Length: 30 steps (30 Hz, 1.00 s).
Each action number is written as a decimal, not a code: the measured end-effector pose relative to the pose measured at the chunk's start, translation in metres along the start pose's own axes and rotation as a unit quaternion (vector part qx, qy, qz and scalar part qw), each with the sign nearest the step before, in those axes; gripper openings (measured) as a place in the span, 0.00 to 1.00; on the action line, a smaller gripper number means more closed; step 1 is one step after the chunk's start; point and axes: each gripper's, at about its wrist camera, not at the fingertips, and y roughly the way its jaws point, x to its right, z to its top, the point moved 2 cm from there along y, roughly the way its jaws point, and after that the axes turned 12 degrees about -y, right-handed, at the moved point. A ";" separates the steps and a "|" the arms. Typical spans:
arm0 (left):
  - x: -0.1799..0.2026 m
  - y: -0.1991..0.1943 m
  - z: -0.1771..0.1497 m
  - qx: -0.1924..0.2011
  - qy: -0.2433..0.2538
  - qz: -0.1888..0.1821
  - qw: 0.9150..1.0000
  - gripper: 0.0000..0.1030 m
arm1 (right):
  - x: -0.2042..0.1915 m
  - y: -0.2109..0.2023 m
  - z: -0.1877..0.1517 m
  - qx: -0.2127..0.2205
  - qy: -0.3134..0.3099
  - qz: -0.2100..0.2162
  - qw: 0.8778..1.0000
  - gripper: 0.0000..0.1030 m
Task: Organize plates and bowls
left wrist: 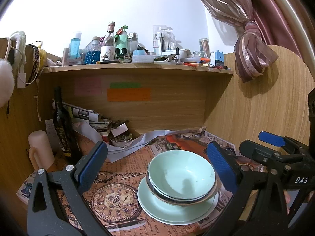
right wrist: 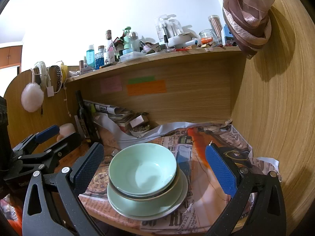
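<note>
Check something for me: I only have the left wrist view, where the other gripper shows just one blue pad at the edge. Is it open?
Observer: Yes. In the right wrist view the right gripper stands wide open, gripping nothing.
Operator: Any dishes to the right of the stack, in the part hidden from me?
Observer: None. Only newspaper lies between the stack and the side panel.
Operator: Where does the stack sit relative to that gripper?
Observer: Nearer its left finger than its right.

Lower bowl [left wrist: 178,197] mostly hidden under the top bowl [left wrist: 182,174]; sticky notes' [left wrist: 129,94] writing illegible.
</note>
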 end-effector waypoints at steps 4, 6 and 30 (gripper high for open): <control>0.001 0.000 0.000 0.000 -0.001 0.001 1.000 1.00 | 0.000 0.000 0.000 0.000 0.001 0.001 1.000 1.00; 0.001 0.000 0.000 -0.001 -0.001 0.000 1.000 1.00 | 0.000 0.000 0.000 0.000 0.000 0.000 1.000 1.00; 0.008 0.007 -0.001 -0.014 -0.009 -0.004 1.000 1.00 | -0.003 0.004 -0.002 -0.005 0.008 -0.004 1.000 1.00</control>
